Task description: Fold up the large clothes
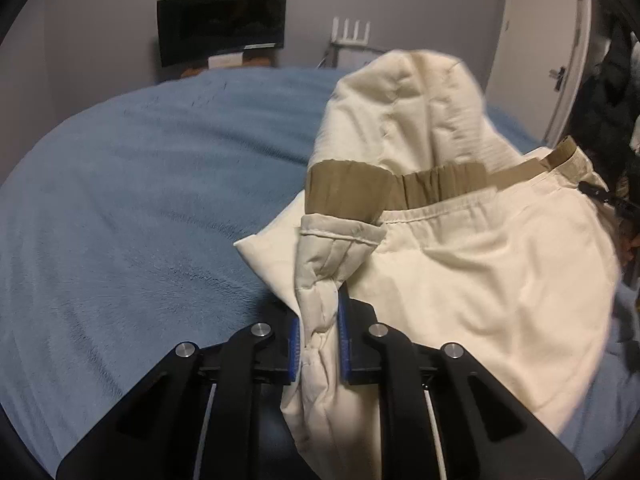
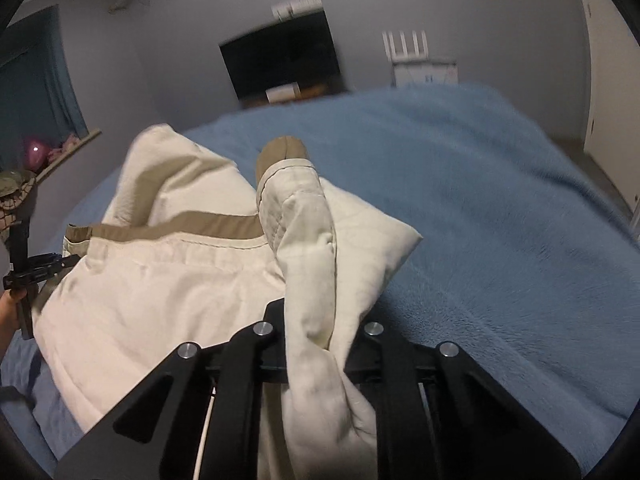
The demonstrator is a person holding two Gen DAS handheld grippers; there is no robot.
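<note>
A cream garment with a tan band point(image 1: 460, 272) is held up over the blue bed. My left gripper point(image 1: 318, 320) is shut on a bunched cream edge of it, with fabric pinched between the blue pads point(image 1: 294, 344). My right gripper point(image 2: 316, 320) is shut on another bunched edge of the same garment point(image 2: 160, 280); its fingertips are hidden by cloth. The garment hangs and drapes between the two grippers. The other gripper shows at the far edge of each view, the right one in the left wrist view point(image 1: 608, 196) and the left one in the right wrist view point(image 2: 28, 272).
A blue fleece blanket point(image 1: 140, 200) covers the bed point(image 2: 500, 220). Beyond the bed, a dark screen point(image 1: 220, 20) stands against the grey wall and a white rack point(image 1: 352, 34) to its right. A white door point(image 1: 540, 60) is at the right.
</note>
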